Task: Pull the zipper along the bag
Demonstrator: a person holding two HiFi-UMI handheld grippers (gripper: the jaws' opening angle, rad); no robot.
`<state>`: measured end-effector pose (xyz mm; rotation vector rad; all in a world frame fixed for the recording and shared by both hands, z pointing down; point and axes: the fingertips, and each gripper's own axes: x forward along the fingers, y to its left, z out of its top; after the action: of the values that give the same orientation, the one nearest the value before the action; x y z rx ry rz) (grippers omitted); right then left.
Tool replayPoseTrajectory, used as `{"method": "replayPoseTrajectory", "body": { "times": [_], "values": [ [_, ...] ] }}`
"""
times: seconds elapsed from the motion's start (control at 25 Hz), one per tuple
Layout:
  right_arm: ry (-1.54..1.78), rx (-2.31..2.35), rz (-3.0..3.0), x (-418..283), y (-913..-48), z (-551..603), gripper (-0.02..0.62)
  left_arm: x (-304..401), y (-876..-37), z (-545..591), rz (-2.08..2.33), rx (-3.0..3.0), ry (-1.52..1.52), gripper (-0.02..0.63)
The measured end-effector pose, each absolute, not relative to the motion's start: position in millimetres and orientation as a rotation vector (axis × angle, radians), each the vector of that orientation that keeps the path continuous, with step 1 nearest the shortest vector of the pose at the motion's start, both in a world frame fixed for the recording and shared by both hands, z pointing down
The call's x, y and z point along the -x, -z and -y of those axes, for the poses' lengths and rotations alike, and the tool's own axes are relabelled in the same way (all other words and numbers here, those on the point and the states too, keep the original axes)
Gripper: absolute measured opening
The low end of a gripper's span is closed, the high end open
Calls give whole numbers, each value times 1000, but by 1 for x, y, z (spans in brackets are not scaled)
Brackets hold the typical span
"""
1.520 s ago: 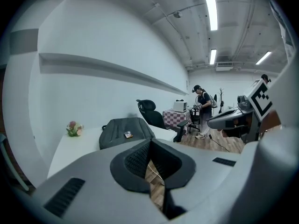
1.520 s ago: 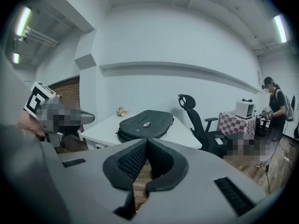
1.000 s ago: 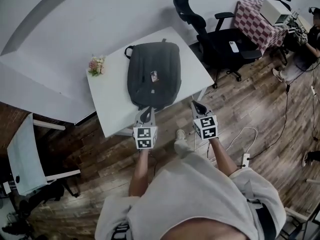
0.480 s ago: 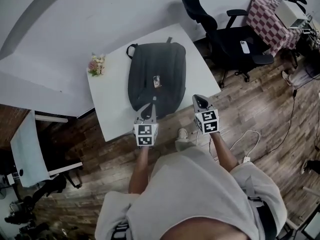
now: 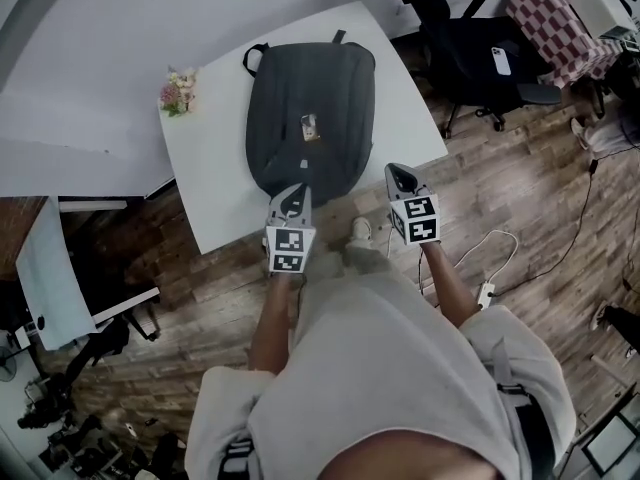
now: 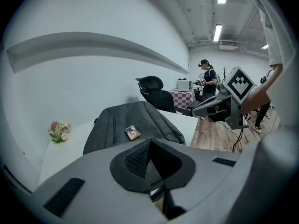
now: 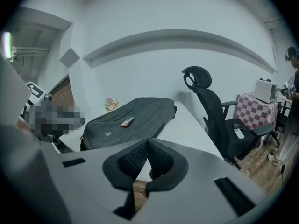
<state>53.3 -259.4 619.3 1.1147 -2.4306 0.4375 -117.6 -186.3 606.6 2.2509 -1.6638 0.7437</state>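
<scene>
Head view: dark grey bag [image 5: 310,108] lies flat on the white counter [image 5: 215,183], strap loop at the far end, w/ a small tag-like item [image 5: 309,126] on its front panel. Flowers [image 5: 178,90] sit at the counter's far-left corner. Left claw [image 5: 296,192] is closed & empty, tip over the bag's near end in this view; contact can't be told. Right claw [image 5: 398,172] is also closed & empty, tip at the counter's near edge, just right of the bag. Vs a second ago: both claws have come fwd toward the counter. The right one was out over the wood floor [image 5: 520,198] then, the left only at the bag's near rim. Bag & counter now sit higher & bigger in frame, w/ the black office chair [image 5: 470,48] & checked cloth [image 5: 555,18] pushed to the top-right corner. Left claw view: left claw [image 6: 150,146] has its pads pressed together w/ nothing between. Bag [image 6: 149,120] lies beyond them at centre, flowers [image 6: 59,129] at left, right claw [image 6: 198,110] at right, a person [image 6: 208,80] standing in the bkgd. Right claw view: right claw [image 7: 147,148] pads together, nothing held. Bag [image 7: 140,113] lies ahead, untouched, item [image 7: 127,122] on top, flowers [image 7: 111,103] behind it, chair [image 7: 210,111] at right w/ a phone [image 7: 239,133] on its seat. Zip pull not discernible in any view.
</scene>
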Motion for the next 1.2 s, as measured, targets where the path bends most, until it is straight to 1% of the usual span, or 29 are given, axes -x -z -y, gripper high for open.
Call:
{"method": "replayPoseTrajectory", "body": {
  "times": [0.16,0.28,0.56,0.64,0.8,0.92,1.04,1.08,1.12,1.2],
  "values": [
    [-451,-1106,2404,-50,-630,256,14,113,-622,182,1577,-2304,-853,26],
    [-456,-1118,2390,-47,-634,255,14,106,-630,182,1488,-2398,-998,26],
    [-465,-1122,2357,-42,-643,249,14,88,-659,169,1159,-2620,-1545,26],
    [-455,-1121,2349,-42,-646,248,14,85,-666,165,1077,-2656,-1651,26],
    [-427,-1108,2335,-43,-649,248,14,81,-674,160,970,-2688,-1759,28],
    [-416,-1087,2324,-40,-652,248,14,81,-682,160,924,-2671,-1755,31],
    [-413,-1060,2323,-38,-657,250,14,82,-680,161,919,-2663,-1737,55],
    [-412,-1051,2320,-37,-660,252,14,82,-679,162,910,-2660,-1731,88],
    [-410,-1043,2317,-37,-663,253,14,82,-680,161,894,-2654,-1725,172],
    [-407,-1028,2307,-35,-670,257,14,83,-685,160,860,-2641,-1730,206]
  ]
}}
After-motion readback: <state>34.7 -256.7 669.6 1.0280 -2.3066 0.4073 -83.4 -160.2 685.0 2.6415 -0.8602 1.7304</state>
